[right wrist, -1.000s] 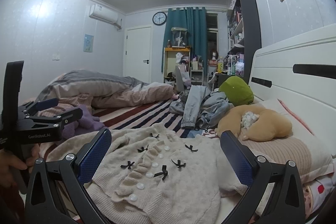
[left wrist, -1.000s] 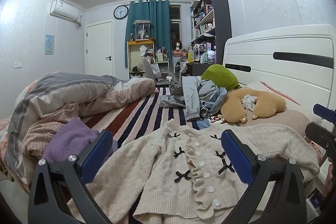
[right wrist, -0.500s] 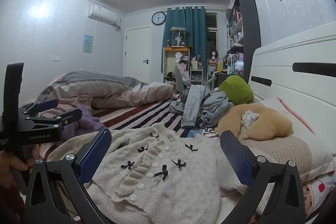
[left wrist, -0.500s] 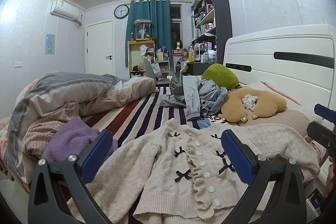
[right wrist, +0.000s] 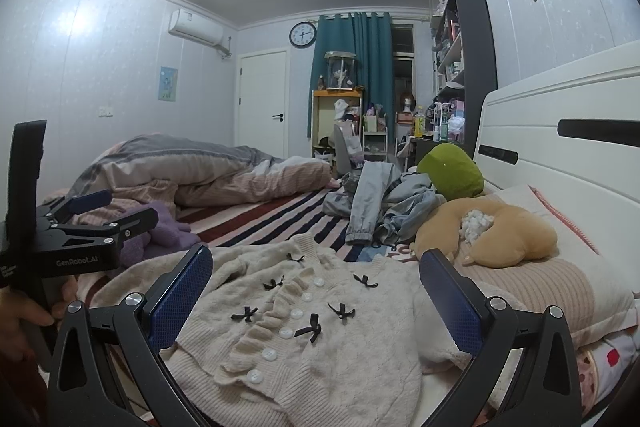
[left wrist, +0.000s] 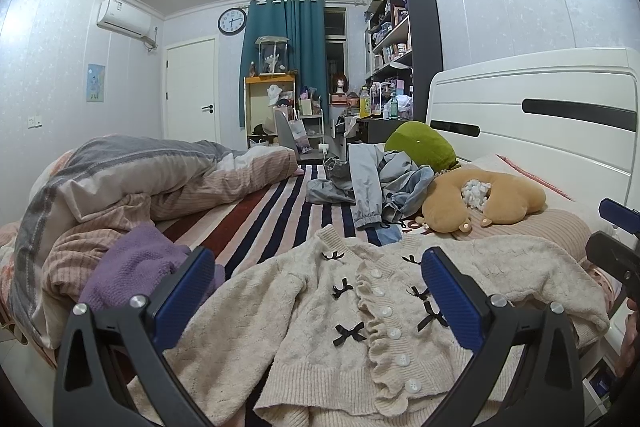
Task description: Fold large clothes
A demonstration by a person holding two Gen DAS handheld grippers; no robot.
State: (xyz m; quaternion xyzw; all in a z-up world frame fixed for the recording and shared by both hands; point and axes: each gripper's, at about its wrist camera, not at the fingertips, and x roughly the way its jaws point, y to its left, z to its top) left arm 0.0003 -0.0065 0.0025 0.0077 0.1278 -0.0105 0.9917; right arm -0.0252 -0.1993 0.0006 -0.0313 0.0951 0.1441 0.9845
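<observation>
A cream knit cardigan (left wrist: pixel 320 311) with white buttons and small black bows lies spread, front up, on the near part of the striped bed; it also shows in the right wrist view (right wrist: pixel 320 339). My left gripper (left wrist: pixel 318 287) is open and empty, held above the cardigan. My right gripper (right wrist: pixel 316 287) is open and empty too, above the cardigan. The left gripper shows from the side at the left of the right wrist view (right wrist: pixel 92 215), and part of the right gripper shows at the right edge of the left wrist view (left wrist: pixel 616 239).
A purple knit garment (left wrist: pixel 136 271) lies left of the cardigan beside a bunched duvet (left wrist: pixel 120 187). Grey-blue clothes (left wrist: pixel 372 187), a green cushion (left wrist: pixel 420 143) and a tan plush pillow (left wrist: pixel 484 203) lie behind it. A white headboard (left wrist: pixel 540 123) stands at the right.
Both views have shifted only slightly; the cardigan lies as before and both grippers stay open.
</observation>
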